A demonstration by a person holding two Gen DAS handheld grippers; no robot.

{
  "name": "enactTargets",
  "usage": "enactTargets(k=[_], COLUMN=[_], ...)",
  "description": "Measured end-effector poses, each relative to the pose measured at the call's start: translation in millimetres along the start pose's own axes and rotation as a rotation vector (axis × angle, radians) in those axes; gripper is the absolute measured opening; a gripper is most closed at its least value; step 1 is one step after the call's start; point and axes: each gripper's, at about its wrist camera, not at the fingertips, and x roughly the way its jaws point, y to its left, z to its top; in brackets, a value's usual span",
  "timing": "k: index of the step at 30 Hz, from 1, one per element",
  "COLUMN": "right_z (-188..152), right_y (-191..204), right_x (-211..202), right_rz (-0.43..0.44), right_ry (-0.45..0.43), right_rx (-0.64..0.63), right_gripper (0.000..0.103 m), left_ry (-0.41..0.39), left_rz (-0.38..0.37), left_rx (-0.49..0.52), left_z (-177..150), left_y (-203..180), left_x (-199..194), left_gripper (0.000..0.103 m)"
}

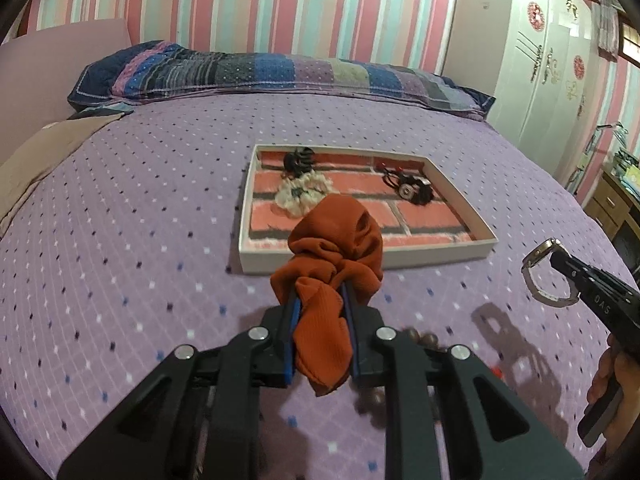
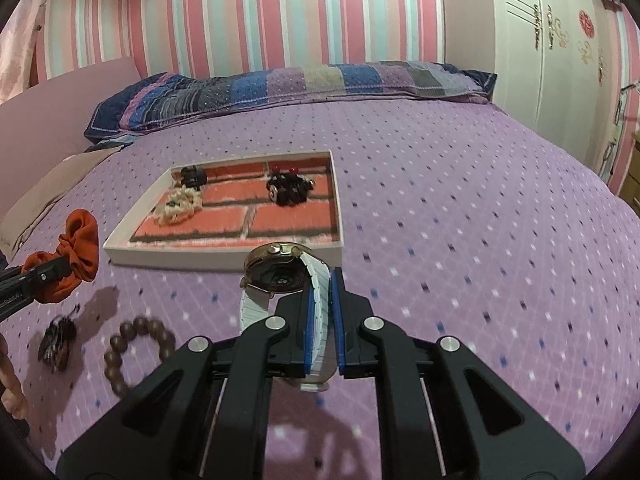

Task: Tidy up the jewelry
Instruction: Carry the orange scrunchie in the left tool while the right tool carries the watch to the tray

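Bed (image 2: 440,184), purple dotted cover, striped pillow (image 2: 280,84) at the far edge.

One shallow white tray (image 2: 224,254) with brick-pattern floor, lying mid-bed. Inside: one cream scrunchie (image 2: 178,204), one black hair clip (image 2: 193,176), one dark cluster with red beads (image 2: 288,188).

Loose on the cover, near side: one brown bead bracelet (image 2: 136,350), one dark brown clip (image 2: 58,342), blurred.

Left gripper (image 1: 320,304): clamped on one orange scrunchie (image 1: 336,240), raised before the tray's near rim.

Right gripper (image 2: 322,312): clamped on the white strap of one watch (image 2: 280,272), raised just short of the tray.
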Motion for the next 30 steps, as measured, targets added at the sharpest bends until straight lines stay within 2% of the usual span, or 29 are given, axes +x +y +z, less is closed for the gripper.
enactTargets(k=[5,16,22,30], right_z=[32.4,87.6,89.4,85.6], right_y=[17.1,34.1,31.4,29.6], right_x=[29.9,118.0,154.1,184.0], right_rz=[0.000,-0.023,-0.047,-0.091], right_ry=[0.001,0.066,0.108,0.138], right_rx=[-0.024,-0.038,-0.038,-0.061], right_gripper=[0.009,0.009,0.009,0.009], left_ry=[0.008,0.107,0.160,0.197], left_rz=[0.016,0.023,0.047,0.068], left_rx=[-0.009,-0.016,-0.014,-0.019], left_z=[27.9,74.0,76.6,78.3], left_y=[5.2,-0.2,0.6,8.1], left_x=[20.5,103.5,141.0,172.4], left_gripper=[0.020,0.019,0.020,0.020])
